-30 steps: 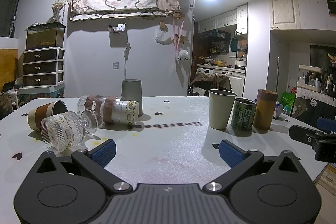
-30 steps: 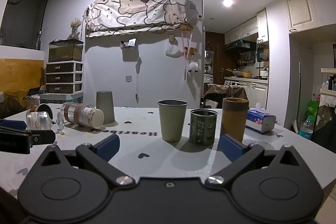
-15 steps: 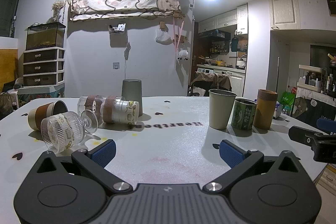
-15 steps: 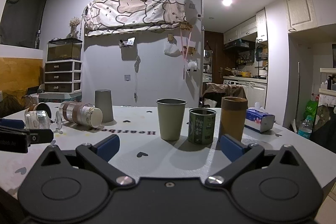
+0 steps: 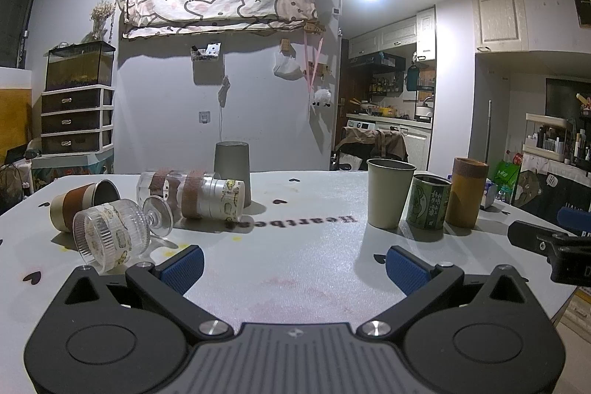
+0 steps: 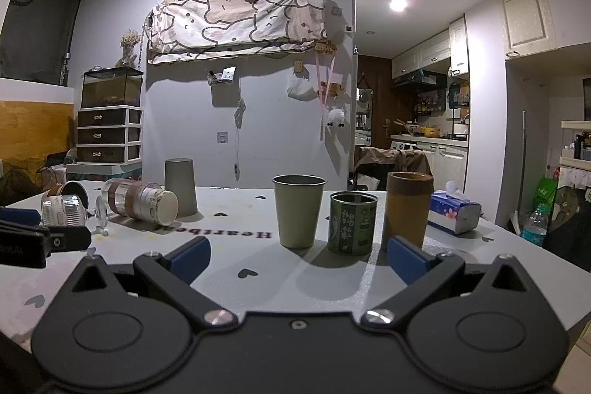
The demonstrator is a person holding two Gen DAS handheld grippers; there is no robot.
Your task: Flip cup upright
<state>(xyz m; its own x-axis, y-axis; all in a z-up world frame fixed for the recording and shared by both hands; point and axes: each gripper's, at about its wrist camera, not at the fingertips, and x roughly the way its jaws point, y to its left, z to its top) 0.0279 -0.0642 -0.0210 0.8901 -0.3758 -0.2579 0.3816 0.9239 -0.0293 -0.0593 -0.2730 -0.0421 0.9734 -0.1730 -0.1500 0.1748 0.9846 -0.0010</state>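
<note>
Both grippers are held wide apart and empty above the white counter (image 5: 295, 264), with several cups tipped over at its left.

The left gripper (image 5: 293, 263) is spread wide with nothing between its blue pads (image 5: 183, 264); the right gripper (image 6: 297, 255) is likewise spread wide and empty. Just beyond the left pad, a ribbed clear stemmed glass (image 5: 110, 237) is seen lying on its side, mouth toward the camera. Behind it, a brown-banded cup (image 5: 83, 200) lies tipped over, and beside that a clear tumbler with 2 brown bands (image 5: 192, 196) lies on its side. A grey cup (image 5: 232, 168) stands upside down further back. Ahead of the right gripper, 3 vessels stand upright in a row: an olive cup (image 6: 298, 209), a green tin (image 6: 352, 222) and a tan cylinder (image 6: 408, 207). A tissue pack (image 6: 454, 211) is seen at the far right.
</note>
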